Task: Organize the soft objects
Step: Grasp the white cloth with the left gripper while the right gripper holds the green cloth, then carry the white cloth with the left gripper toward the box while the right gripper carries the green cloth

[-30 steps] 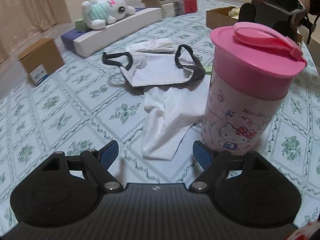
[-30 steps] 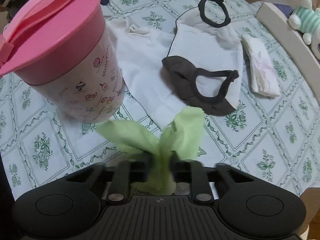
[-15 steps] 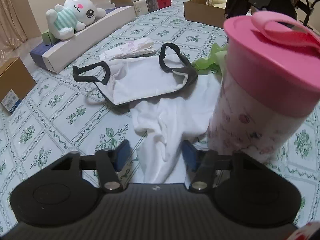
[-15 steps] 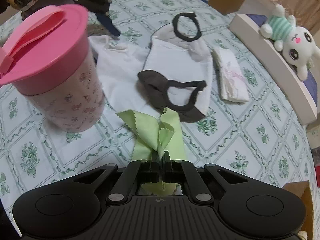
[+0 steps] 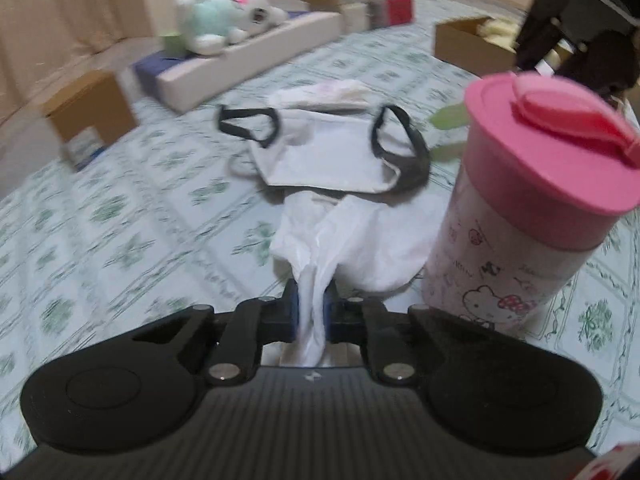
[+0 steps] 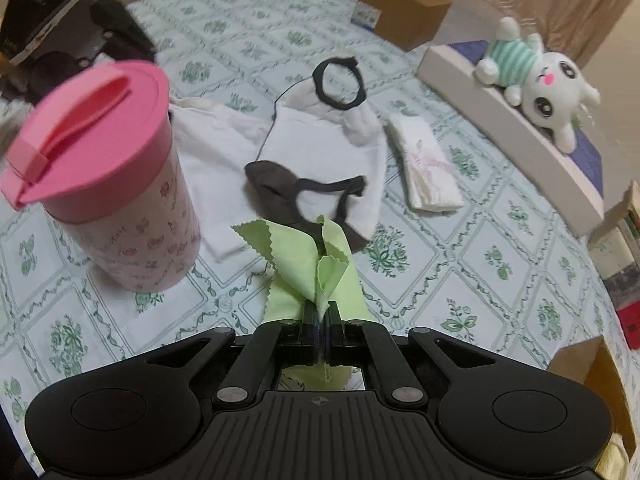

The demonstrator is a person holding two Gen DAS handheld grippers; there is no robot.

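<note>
While both tools are already loaded, each wrist view tells a different half of the story. At the bottom centre of the left view, the left gripper (image 5: 311, 312) has its jaws pinched on a bunched fold of the white cloth (image 5: 360, 240), which fans out up-frame from the fingers, its long axis running away from the tool toward the white bag with black handles (image 5: 332, 156) in mid-frame. The cloth's right edge lies against, perhaps under, the base of the pink-lidded cup (image 5: 532, 208) at right, so I judge any lift should draw left and away from the cup or risk tipping it.

Low in the right view's centre, the right gripper (image 6: 321, 326) is clamped on the green cloth (image 6: 312, 264), whose pinked edges splay upward just short of the bag (image 6: 320, 168).

Only the right view shows the folded white pack (image 6: 428, 172) clearly, lying right of the bag, and the plush toy (image 6: 540, 80) on its long box at upper right; the left view is motion-blurred. Only the left view shows the open cardboard box (image 5: 468, 44) at upper right, a likely drop place, nearer the right hand.
</note>
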